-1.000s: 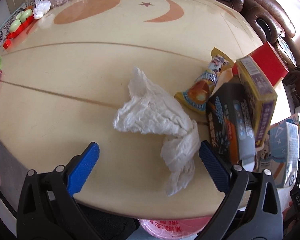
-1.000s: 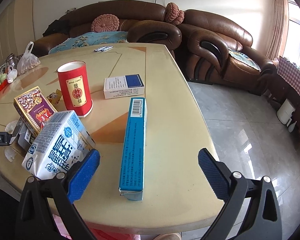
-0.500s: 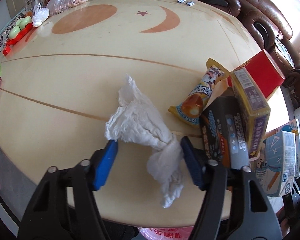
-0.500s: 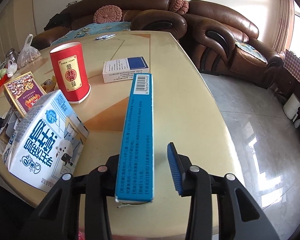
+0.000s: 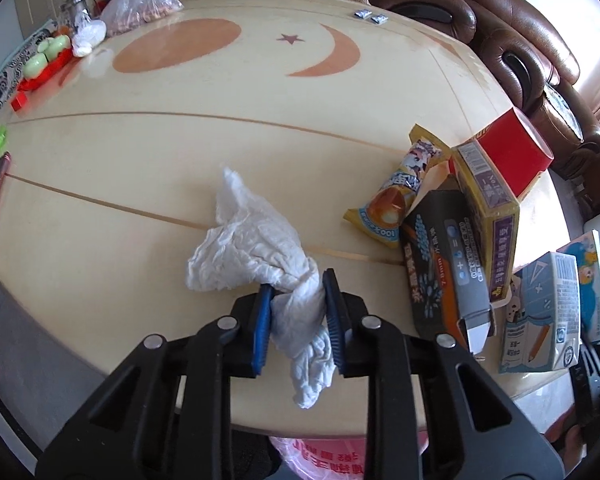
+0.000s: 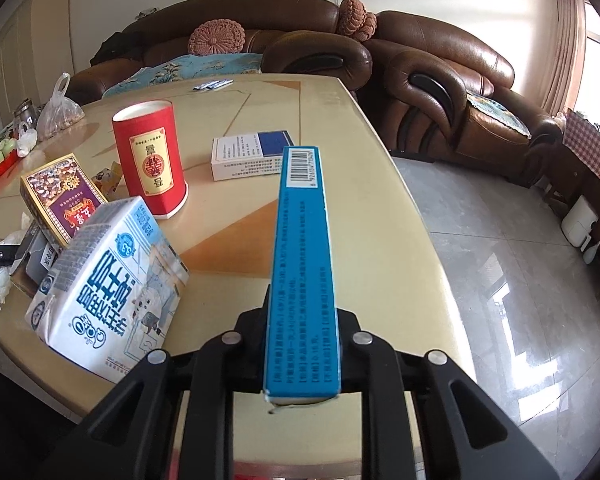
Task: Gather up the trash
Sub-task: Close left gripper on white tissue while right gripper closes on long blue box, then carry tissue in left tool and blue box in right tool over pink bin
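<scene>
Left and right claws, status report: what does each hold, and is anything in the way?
Left claw just closed on crumpled tissue. Right claw just closed on long blue box. Milk carton close beside the box; nothing blocking.

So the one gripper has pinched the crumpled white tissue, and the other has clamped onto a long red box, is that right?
Nearly. The left gripper does pinch the crumpled white tissue, but the long box clamped in the right gripper is blue, not red, as the right wrist view shows. The red thing there is the standing cup.
</scene>
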Available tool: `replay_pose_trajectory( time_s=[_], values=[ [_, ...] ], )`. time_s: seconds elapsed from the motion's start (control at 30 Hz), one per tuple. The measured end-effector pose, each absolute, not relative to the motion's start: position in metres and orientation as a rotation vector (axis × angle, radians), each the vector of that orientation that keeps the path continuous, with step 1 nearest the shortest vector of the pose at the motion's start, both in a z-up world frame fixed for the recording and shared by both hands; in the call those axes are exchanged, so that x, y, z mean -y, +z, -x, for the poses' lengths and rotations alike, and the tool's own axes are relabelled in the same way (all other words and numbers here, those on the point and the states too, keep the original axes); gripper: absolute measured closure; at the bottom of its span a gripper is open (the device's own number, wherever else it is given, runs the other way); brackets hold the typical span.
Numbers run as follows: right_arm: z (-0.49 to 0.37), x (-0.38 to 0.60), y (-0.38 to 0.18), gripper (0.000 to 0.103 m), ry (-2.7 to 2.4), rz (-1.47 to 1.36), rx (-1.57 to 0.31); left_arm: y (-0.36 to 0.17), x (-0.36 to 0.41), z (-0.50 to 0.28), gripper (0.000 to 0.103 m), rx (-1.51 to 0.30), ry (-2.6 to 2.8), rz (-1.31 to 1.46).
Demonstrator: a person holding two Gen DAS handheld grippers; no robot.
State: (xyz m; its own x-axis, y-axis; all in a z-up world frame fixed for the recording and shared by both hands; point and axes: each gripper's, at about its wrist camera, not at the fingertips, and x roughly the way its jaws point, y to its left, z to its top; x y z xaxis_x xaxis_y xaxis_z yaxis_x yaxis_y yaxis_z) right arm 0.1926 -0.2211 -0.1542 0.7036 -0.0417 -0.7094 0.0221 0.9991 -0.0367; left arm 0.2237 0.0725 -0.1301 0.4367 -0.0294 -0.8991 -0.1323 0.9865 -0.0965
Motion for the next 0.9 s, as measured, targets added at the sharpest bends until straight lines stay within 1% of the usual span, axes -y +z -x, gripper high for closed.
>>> replay_pose_trajectory(
  time_s=[0.43,0.7,0.9],
  values=[
    [-0.158,0.203,-0.098,0.083,0.002,0.018,-0.703,-0.079,-0.076,-0.185,0.079,-1.010,0.007,0.117],
    [-0.120,0.179,-0.056,0.083,0.058,0.035,-0.633,-0.050,-0.068,-0.147,0.079,-0.958,-0.061,0.085],
    [-0.083,0.160,-0.038,0.083,0.103,0.059,-0.599,-0.037,-0.053,-0.113,0.079,-0.929,-0.098,0.050]
  ],
)
